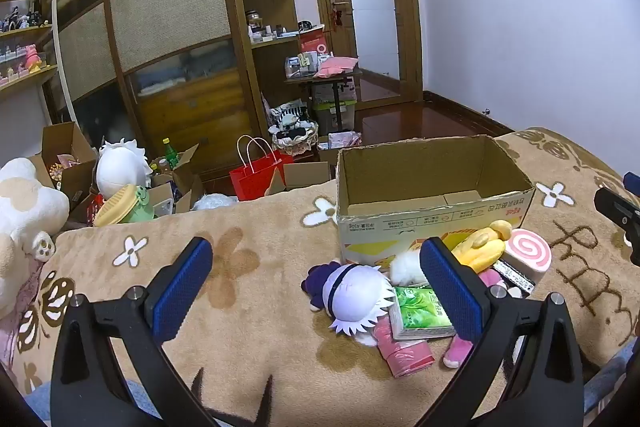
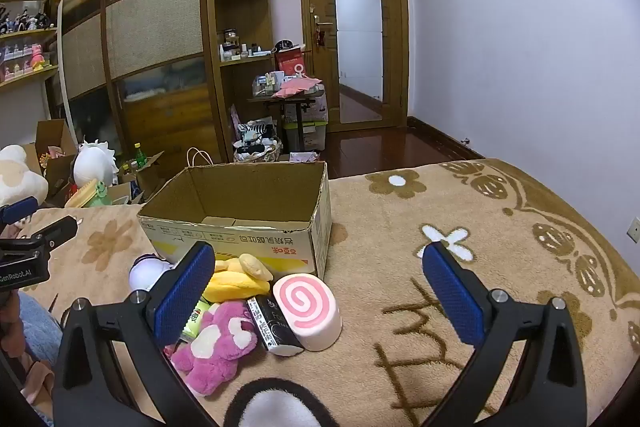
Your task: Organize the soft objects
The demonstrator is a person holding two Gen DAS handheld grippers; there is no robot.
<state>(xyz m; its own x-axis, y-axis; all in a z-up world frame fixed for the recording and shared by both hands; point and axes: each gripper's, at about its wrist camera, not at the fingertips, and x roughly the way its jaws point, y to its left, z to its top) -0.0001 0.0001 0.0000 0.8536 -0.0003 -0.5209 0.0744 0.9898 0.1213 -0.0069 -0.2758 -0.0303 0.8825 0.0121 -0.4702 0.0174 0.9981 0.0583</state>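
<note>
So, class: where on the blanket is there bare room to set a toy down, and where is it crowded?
Free: the blanket right of the cardboard box, and the stretch left of the white-haired doll. The box looks empty too. Crowded: in front of the box, around the pink swirl cushion and pink plush bear.

Pale lilac wall (image 2: 520,47), wooden door (image 2: 352,27), tall brown wardrobe (image 1: 168,27), dark wood floor (image 2: 384,147), cluttered shelves (image 1: 24,27).

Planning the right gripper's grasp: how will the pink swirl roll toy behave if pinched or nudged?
The pink swirl roll looks like soft foam, so it probably squashes and weighs little. Lying on its curved side, it might roll, though the plush blanket should slow it.
</note>
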